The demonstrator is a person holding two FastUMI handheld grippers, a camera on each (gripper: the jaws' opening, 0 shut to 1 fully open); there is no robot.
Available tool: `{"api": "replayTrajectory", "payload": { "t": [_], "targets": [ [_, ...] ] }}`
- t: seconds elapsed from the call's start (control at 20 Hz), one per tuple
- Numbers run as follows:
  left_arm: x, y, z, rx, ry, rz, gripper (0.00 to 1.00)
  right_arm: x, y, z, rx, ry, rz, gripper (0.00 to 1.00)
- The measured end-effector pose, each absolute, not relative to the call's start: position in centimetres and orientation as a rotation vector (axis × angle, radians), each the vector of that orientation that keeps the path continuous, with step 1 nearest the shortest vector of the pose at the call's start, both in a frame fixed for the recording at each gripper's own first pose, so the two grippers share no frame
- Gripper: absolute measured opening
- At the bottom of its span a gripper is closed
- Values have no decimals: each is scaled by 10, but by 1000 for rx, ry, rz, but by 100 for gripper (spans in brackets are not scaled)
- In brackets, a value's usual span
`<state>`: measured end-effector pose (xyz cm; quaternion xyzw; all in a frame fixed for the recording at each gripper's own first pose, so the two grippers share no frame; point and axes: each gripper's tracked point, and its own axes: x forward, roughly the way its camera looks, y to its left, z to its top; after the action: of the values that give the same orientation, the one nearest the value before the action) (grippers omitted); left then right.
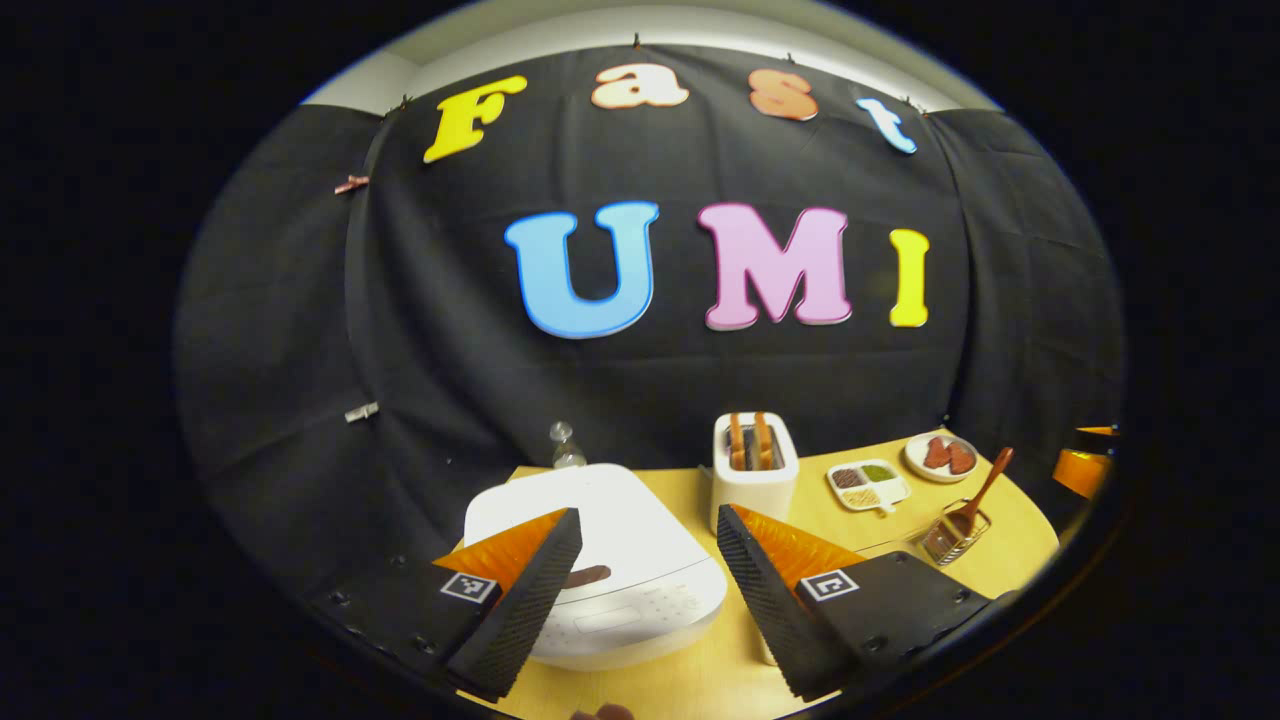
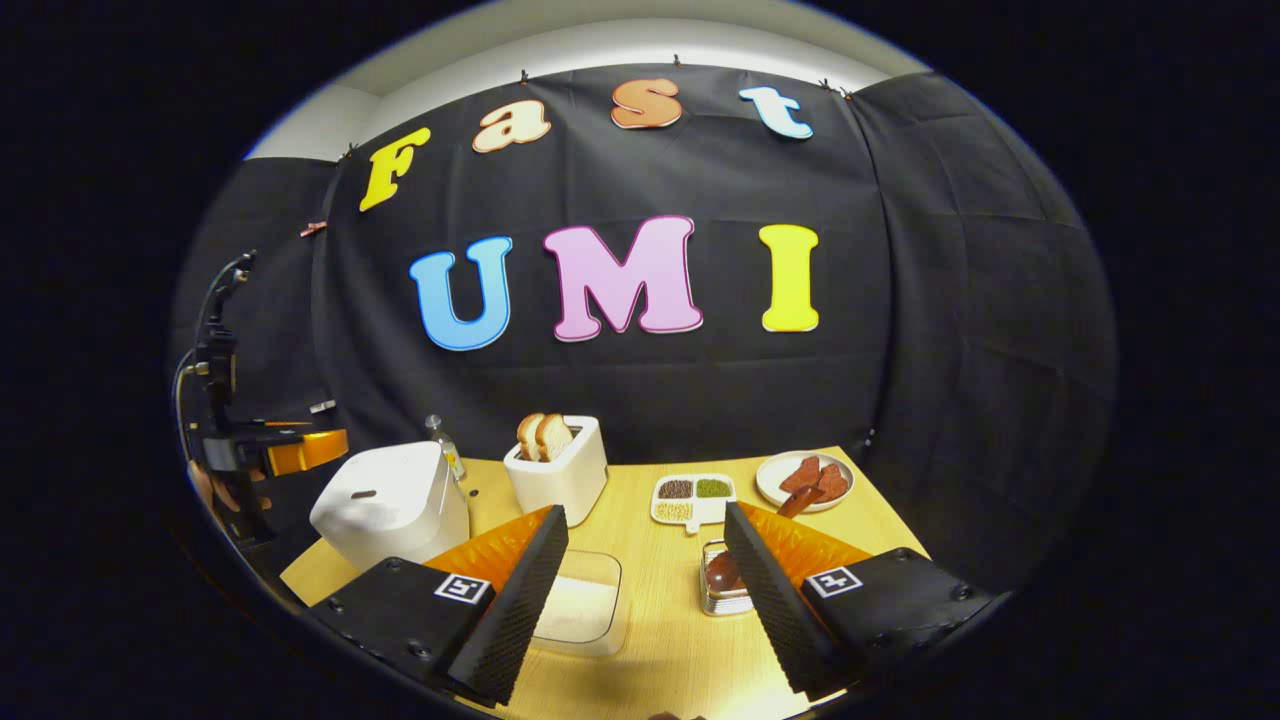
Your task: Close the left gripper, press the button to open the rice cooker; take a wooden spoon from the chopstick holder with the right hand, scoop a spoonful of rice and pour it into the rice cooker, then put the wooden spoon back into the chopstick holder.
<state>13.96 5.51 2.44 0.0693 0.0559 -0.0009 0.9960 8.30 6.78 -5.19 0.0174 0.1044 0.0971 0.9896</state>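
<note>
Two grippers are held open above a wooden table (image 1: 700,680), and the white rice cooker (image 1: 610,570) is seen with its lid closed.

From the left gripper view, the left gripper (image 1: 645,585) is spread wide over the rice cooker; behind it a toaster (image 1: 755,470) is placed, and the wooden spoon (image 1: 985,490) is standing in the chopstick holder (image 1: 955,535) at the right. From the right gripper view, the right gripper (image 2: 645,590) is spread wide too, between a clear container of rice (image 2: 585,605) and the chopstick holder (image 2: 722,580); the rice cooker (image 2: 390,505) is seen far left.
</note>
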Motion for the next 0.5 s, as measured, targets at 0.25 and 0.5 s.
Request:
{"api": "replayTrajectory", "payload": {
  "t": [0.25,0.5],
  "targets": [
    [68,38,57,37,49,-35,96,69,68,-8,41,124,146,99],
    [12,52,61,74,21,-59,97,22,65,17,9,55,70,98]
  ]
}}
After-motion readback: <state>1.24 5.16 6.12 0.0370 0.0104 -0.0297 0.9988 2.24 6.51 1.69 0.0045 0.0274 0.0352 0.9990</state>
